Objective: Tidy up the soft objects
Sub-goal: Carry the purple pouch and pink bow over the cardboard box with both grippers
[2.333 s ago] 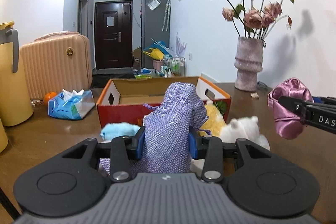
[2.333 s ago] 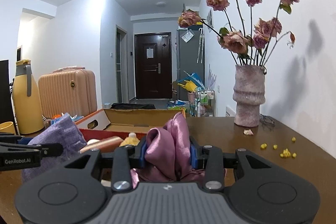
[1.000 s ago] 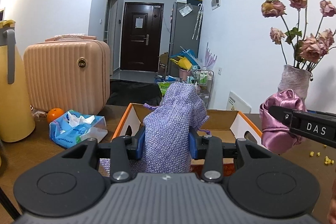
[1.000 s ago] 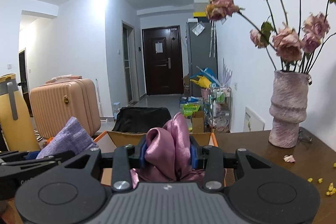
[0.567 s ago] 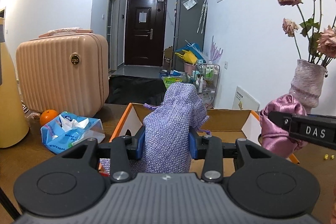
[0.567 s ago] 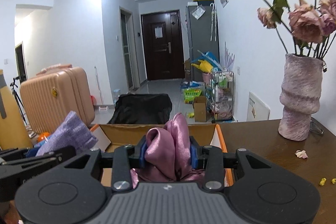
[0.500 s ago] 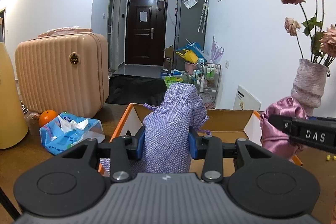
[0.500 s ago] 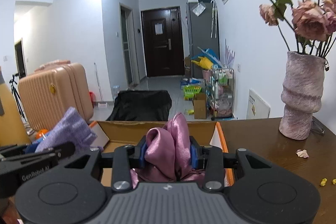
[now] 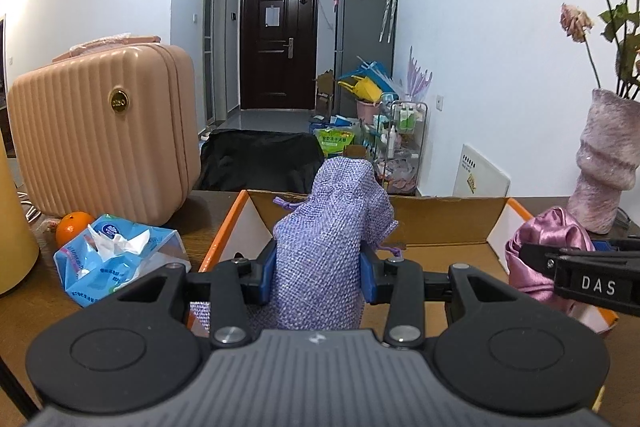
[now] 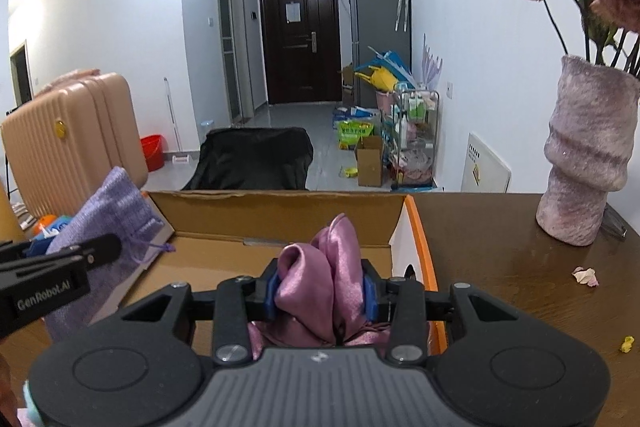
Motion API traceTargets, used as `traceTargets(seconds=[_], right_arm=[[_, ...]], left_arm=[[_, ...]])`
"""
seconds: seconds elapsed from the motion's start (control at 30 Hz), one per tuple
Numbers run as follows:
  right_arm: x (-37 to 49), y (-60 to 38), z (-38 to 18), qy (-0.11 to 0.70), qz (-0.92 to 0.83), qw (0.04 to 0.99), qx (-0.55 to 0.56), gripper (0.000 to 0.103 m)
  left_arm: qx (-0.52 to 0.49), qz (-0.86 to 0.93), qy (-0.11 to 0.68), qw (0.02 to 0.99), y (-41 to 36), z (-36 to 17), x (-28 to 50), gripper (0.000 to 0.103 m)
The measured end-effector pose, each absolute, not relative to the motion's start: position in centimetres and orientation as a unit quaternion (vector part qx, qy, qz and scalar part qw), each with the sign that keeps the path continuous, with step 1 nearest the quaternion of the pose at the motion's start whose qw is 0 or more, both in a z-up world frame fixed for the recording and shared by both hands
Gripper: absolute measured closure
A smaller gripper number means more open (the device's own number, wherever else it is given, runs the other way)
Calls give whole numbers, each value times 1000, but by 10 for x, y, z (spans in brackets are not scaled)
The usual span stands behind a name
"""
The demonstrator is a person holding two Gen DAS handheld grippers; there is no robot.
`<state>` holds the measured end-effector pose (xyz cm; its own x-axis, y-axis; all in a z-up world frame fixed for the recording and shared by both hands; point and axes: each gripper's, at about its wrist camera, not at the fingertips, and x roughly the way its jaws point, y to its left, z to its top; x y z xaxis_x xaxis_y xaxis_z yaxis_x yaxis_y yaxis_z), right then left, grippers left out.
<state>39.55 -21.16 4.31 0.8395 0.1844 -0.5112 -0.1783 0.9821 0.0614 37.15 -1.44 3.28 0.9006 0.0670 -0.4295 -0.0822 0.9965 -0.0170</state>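
My left gripper [image 9: 319, 277] is shut on a purple woven pouch [image 9: 328, 239] and holds it over the left part of an open cardboard box [image 9: 440, 219] with orange edges. My right gripper [image 10: 320, 293] is shut on a pink satin pouch [image 10: 320, 283] and holds it over the right part of the same box [image 10: 280, 223]. The pink pouch [image 9: 548, 251] and right gripper show at the right of the left wrist view. The purple pouch [image 10: 108, 215] and left gripper show at the left of the right wrist view.
A pink vase [image 10: 584, 163] of dried roses stands right of the box on the wooden table [image 10: 500, 267]. A blue tissue pack [image 9: 116, 259], an orange [image 9: 72, 233] and a pink suitcase [image 9: 100, 131] are left of the box. Petals and yellow bits lie on the table at right.
Both grippers have moved forward and down with their pouches, from in front of the box to over its inside. Both stayed shut on the pouches.
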Motion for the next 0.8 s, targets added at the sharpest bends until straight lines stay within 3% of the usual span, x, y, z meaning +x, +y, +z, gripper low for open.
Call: traceTargets(seconds=[0.63, 0.8], right_arm=[[416, -198, 10, 291, 91, 952, -28, 64], [414, -197, 8, 290, 89, 952, -30, 58]], left_arm=[[1, 47, 247, 968, -13, 8, 396, 63], [2, 47, 246, 968, -13, 5, 395, 60]])
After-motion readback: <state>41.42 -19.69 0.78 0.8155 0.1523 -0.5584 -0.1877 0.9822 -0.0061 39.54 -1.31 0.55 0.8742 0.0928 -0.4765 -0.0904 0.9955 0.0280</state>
